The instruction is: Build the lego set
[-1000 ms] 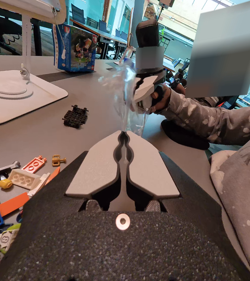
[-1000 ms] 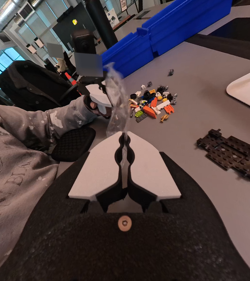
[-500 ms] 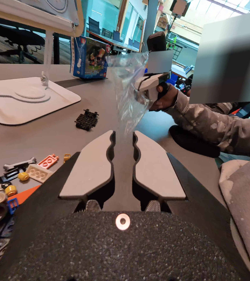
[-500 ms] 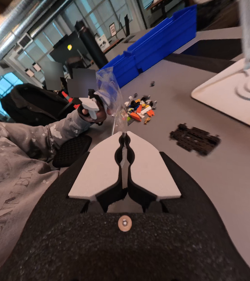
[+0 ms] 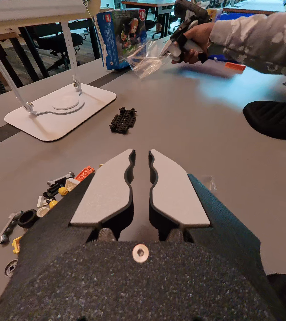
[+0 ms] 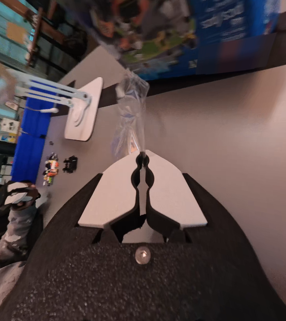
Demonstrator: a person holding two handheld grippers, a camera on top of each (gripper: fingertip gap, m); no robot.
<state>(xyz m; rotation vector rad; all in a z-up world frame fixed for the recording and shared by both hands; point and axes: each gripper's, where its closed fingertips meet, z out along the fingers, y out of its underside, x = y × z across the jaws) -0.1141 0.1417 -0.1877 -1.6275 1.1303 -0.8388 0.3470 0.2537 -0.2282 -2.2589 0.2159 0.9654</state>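
The left tool (image 5: 142, 152) is hovering low over the grey bench (image 5: 182, 139) with its two pale fingers standing apart by a clear gap and nothing lying between them. To its left, at the lower left of the left wrist frame, loose lego pieces (image 5: 57, 191) are lying scattered — an orange plate, yellow round studs, a white brick, grey wrench-shaped parts and a black tyre, several partly hidden by the tool's dark body. Above centre of that frame a black studded lego chassis plate (image 5: 123, 119) is sitting flat on the bench, well apart from the pile, just right of a white lamp base (image 5: 60, 112). The blue lego box (image 5: 121, 38) is standing upright at the upper centre.

The right tool (image 6: 142, 152) is showing its fingertips pressed together on the edge of a clear plastic bag (image 6: 131, 119), which is hanging crumpled and looks empty; in the left wrist frame this tool (image 5: 166, 52) is held in a hand (image 5: 196, 41) at the upper right, the bag (image 5: 145, 60) trailing above the bench in front of the box. A small scrap of clear plastic (image 5: 209, 181) is lying at the centre right, just beside the left tool.
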